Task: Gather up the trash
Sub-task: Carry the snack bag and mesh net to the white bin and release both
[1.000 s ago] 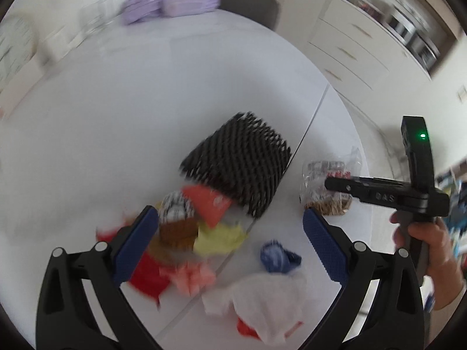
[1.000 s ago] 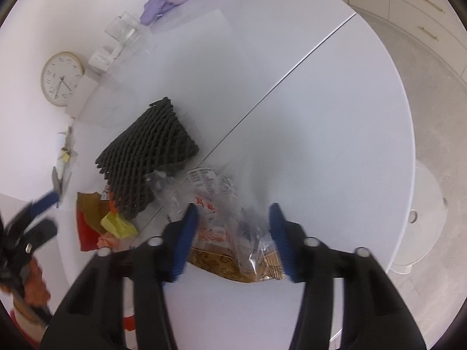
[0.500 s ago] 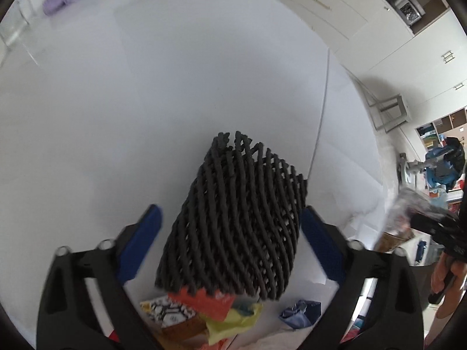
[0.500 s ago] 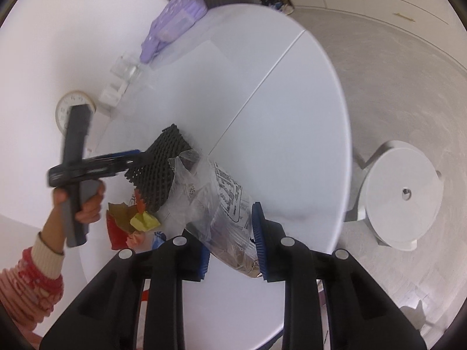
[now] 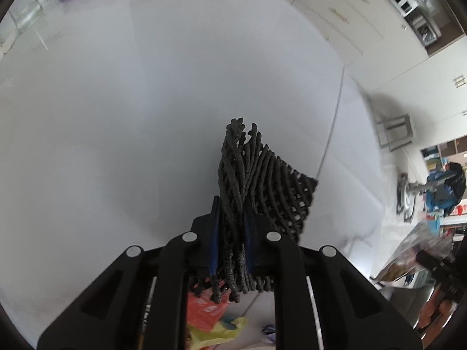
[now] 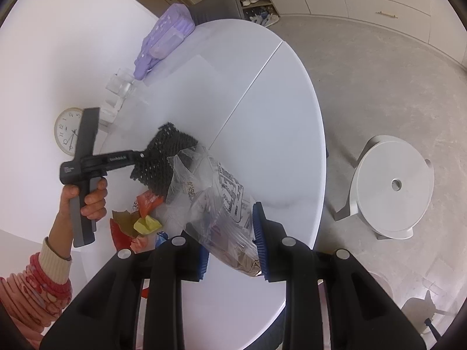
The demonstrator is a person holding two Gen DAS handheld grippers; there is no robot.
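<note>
**A:** Roughly midway, I'd say. Biggest first: white round table (image 6: 271,134), seam running 1 to 7 o'clock in the R wrist view. How much is cleared off it?

**B:** Two pcs lifted, none binned yet that I can see; no bin in either view. Black foam net (image 5: 262,186) is pinched between the closed fingers of the L gripper (image 5: 232,242), bunched up, hanging above the tabletop. R wrist view shows it at approx 9 o'clock from table centre.

**A:** And the R gripper (image 6: 230,248)?

**B:** Clamped on a clear plastic snack bag (image 6: 216,201), held off the table near the 6 o'clock edge. Bag looks crumpled, w/ brownish contents at the bottom.

**A:** What's left?

**B:** Small wrapper pile (image 6: 137,218) on the table at approx 8 o'clock: red, orange, yellow scraps, a bit of blue. Untouched. Purple pack (image 6: 163,40) at 11 o'clock and clock (image 6: 68,131) by the wall prob. not trash.

**A:** So both loads need dropping, then go back for the scraps.

**B:** My read too.
</note>
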